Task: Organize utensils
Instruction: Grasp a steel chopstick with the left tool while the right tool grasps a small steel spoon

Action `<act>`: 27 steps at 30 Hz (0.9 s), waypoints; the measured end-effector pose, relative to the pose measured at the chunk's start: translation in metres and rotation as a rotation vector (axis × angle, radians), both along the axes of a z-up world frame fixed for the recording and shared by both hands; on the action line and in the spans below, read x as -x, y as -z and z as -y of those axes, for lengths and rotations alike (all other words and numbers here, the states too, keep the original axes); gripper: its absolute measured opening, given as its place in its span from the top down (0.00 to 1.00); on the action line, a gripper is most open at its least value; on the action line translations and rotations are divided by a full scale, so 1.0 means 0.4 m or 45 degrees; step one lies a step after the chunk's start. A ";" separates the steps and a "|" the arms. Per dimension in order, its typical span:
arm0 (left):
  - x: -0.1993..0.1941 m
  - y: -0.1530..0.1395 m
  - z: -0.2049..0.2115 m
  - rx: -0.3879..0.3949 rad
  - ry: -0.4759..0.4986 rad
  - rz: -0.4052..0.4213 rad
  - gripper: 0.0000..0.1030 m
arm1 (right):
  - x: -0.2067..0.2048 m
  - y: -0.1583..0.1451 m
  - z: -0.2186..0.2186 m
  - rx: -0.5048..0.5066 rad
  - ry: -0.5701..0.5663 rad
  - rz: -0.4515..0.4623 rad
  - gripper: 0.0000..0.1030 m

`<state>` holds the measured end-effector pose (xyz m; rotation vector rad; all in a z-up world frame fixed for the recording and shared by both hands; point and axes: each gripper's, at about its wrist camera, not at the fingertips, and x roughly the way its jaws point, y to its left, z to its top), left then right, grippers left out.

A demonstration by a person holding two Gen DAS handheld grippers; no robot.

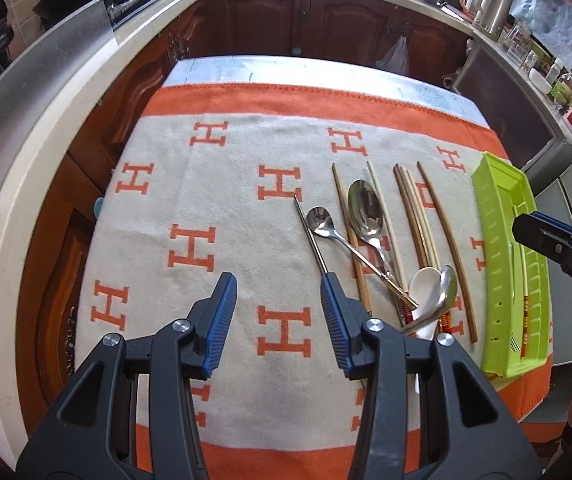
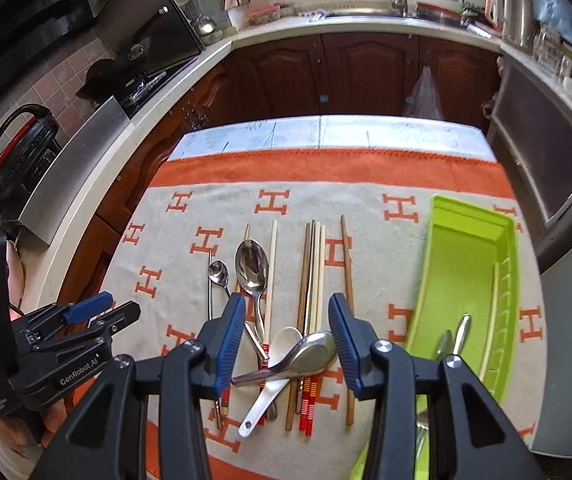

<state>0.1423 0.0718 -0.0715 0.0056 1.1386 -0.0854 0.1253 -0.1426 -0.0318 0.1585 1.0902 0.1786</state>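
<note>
Utensils lie loose on the orange-and-cream cloth (image 2: 190,272): ahead of the right gripper (image 2: 287,330), whose jaws stand wide and empty, a steel spoon (image 2: 305,354) rests across a white ceramic spoon (image 2: 274,376) between the fingertips, with chopsticks (image 2: 313,272) beyond them. Just right of those jaws sits the green tray (image 2: 465,264), holding a few pieces. The left gripper (image 1: 279,294) hovers wide and empty too, a thin metal chopstick (image 1: 310,236) just beyond its right fingertip.
</note>
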 end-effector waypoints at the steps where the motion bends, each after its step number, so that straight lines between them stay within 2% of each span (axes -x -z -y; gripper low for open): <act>1: -0.012 0.018 0.001 0.001 -0.005 -0.026 0.61 | -0.010 0.013 -0.007 -0.006 -0.021 -0.015 0.61; 9: -0.062 0.137 0.017 0.003 -0.030 -0.138 0.61 | -0.064 0.138 -0.124 -0.015 -0.253 -0.135 0.82; 15: -0.073 0.170 0.039 -0.026 -0.017 -0.149 0.61 | -0.100 0.210 -0.179 0.010 -0.344 -0.191 0.85; 21: -0.071 0.181 0.017 0.002 -0.038 -0.171 0.61 | -0.119 0.265 -0.208 0.050 -0.405 -0.255 0.89; 27: -0.067 0.194 0.001 0.023 -0.053 -0.192 0.61 | -0.126 0.287 -0.219 0.025 -0.442 -0.281 0.96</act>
